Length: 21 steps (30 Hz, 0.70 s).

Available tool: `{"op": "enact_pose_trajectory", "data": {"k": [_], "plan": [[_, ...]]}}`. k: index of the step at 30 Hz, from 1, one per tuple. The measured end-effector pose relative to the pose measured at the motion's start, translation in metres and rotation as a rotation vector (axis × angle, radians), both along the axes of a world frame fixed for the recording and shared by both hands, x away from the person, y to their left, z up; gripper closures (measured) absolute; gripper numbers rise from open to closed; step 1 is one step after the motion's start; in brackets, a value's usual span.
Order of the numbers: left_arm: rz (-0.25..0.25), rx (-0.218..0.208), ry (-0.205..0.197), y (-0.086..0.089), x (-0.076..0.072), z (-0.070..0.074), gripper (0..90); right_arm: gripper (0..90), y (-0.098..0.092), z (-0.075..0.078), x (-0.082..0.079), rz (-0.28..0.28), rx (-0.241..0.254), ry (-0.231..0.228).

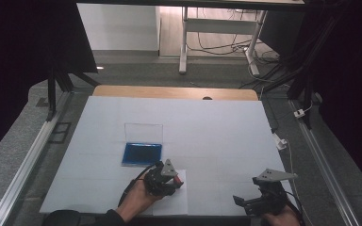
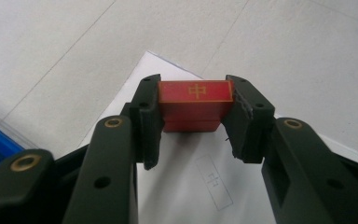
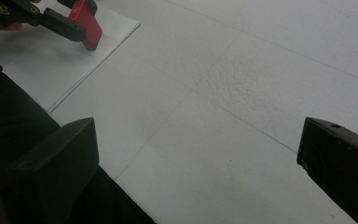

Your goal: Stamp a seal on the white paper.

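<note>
Right now, nearest the person at approx 5 o'clock on the table (image 1: 217,122), the right gripper (image 1: 245,202) is hovering over bare white surface w/ its jaws standing wide apart and nothing btwn them; in the right gripper view the two black jaws are sitting at opposite edges w/ only tabletop in the gap. Just left of that, at approx 6 o'clock, the left gripper (image 1: 174,181) is resting in the person's left hand (image 1: 139,197), jaws closing tight on a red block (image 2: 193,105) from both sides. In the left gripper view the pads are pressing the block's two ends, and a gold character is showing on its top face. Block is sitting over a white sheet of paper (image 2: 186,182), near the sheet's far corner; a small printed rectangle w/ a character is lying on the sheet closer to the camera. Whether the block is touching the paper, can't tell. Further out, at approx 11 o'clock from the left gripper, a blue tray (image 1: 141,154) w/ a clear upright lid (image 1: 143,133) is lying on the table, well apart from the block. Beyond that, at 12 o'clock, the table's wooden edge (image 1: 174,92) is showing.
</note>
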<state>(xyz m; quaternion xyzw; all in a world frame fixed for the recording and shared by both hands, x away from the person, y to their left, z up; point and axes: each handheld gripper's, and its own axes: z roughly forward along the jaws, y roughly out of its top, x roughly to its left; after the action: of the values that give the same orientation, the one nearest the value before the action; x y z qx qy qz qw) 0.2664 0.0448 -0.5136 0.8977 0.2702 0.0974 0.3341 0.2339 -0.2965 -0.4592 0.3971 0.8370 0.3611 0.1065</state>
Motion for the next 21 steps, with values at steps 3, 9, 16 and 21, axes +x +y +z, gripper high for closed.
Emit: {"op": "enact_pose_trajectory", "data": {"k": [3,9,16,21], "plan": [[-0.007,-0.010,0.022,0.0021,0.0034,0.0003,58.4,0.0,0.0003,-0.0001,-0.0001,0.000,0.000,0.001],[-0.025,-0.026,0.032,0.0051,0.0059,-0.0004,58.2,0.0,-0.0004,0.0000,0.0000,-0.001,0.001,0.000],[-0.019,-0.009,0.010,0.0022,0.0032,0.0008,58.0,0.0,0.0000,0.0001,-0.0002,0.001,0.001,0.000],[-0.026,0.014,-0.005,0.0001,0.0024,0.0027,57.9,0.0,-0.0001,0.0000,-0.0001,0.001,0.000,0.000]]}}
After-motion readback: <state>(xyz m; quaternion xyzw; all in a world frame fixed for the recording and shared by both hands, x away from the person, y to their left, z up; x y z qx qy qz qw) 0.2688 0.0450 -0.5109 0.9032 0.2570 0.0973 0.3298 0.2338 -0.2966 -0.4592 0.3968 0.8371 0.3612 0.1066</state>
